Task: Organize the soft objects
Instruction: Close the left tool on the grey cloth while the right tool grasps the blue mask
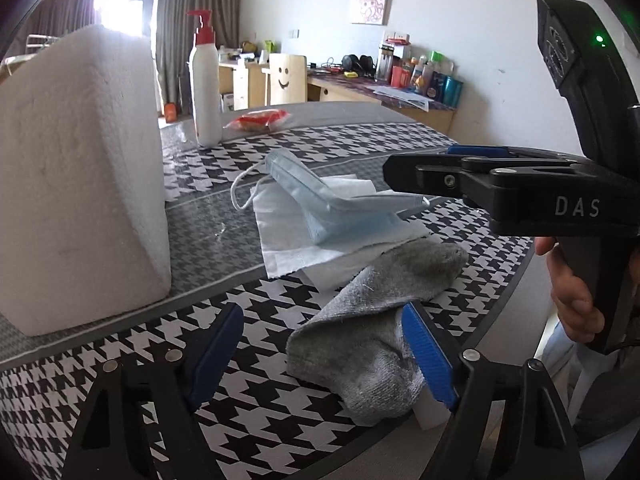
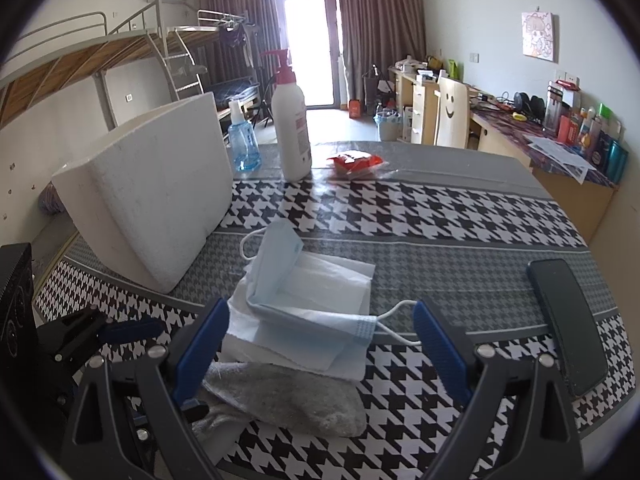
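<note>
the left gripper (image 1: pixel 322 354) hung low over the houndstooth tablecloth (image 2: pixel 440 208) with its blue-padded fingers (image 1: pixel 428 356) spread wide, the right one touching the cuff end of a grey sock (image 1: pixel 372 320) that lay flat between them, ungripped. the right gripper (image 2: pixel 320 344) was also spread apart, its fingers either side of a folded blue face mask (image 2: pixel 288 292) without touching it. the mask rested on a white tissue (image 2: pixel 340 280), whose near edge overlapped the sock's toe end. a white foam box (image 2: pixel 160 184) stood just beside this pile on the left. farther back stood a white pump bottle (image 2: pixel 292 120), a blue spray bottle (image 2: pixel 242 144) and a red snack packet (image 2: pixel 352 162). a black phone (image 2: pixel 568 320) lay to the right, well apart.
</note>
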`<state>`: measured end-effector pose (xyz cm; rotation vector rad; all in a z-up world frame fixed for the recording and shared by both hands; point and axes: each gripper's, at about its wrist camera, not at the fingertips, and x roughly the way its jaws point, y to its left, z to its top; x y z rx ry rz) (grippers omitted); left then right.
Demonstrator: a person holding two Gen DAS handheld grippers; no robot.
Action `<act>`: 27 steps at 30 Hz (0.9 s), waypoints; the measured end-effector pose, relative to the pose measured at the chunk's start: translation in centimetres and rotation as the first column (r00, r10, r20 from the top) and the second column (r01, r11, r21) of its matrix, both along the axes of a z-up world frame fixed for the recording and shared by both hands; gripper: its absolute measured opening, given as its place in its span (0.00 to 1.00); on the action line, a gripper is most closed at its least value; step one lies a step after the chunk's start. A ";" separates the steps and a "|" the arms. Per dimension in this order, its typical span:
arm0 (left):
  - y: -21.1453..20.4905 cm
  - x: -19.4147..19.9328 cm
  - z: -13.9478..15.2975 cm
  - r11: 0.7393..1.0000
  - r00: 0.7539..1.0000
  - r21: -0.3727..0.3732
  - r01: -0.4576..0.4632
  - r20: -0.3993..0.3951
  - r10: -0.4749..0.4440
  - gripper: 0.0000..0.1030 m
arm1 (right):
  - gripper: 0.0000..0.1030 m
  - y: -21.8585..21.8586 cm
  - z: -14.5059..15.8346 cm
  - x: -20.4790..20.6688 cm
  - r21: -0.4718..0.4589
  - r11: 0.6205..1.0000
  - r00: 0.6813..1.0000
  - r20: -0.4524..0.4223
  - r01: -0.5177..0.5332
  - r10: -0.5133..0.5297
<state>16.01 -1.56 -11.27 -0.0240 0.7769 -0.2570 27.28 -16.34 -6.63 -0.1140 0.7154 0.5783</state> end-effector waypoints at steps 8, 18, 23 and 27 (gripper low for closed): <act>-0.7 0.5 -0.8 0.999 0.998 -0.018 0.043 -0.040 -0.043 0.62 | 0.93 0.8 -0.6 0.8 -0.006 1.000 0.999 -0.029 -0.016 0.015; -1.0 0.6 -1.1 0.997 0.996 -0.031 0.070 -0.047 -0.072 0.40 | 0.92 2.1 -1.7 1.5 -0.011 0.999 0.997 -0.062 -0.047 0.046; -1.2 0.7 -1.1 0.994 0.994 -0.055 0.095 -0.052 -0.098 0.21 | 0.84 2.9 -2.4 1.8 -0.014 0.997 0.994 -0.081 -0.073 0.072; -1.1 1.0 -1.1 0.994 0.994 -0.066 0.091 -0.053 -0.095 0.15 | 0.69 3.5 -2.9 1.8 -0.031 0.995 0.992 -0.091 -0.094 0.090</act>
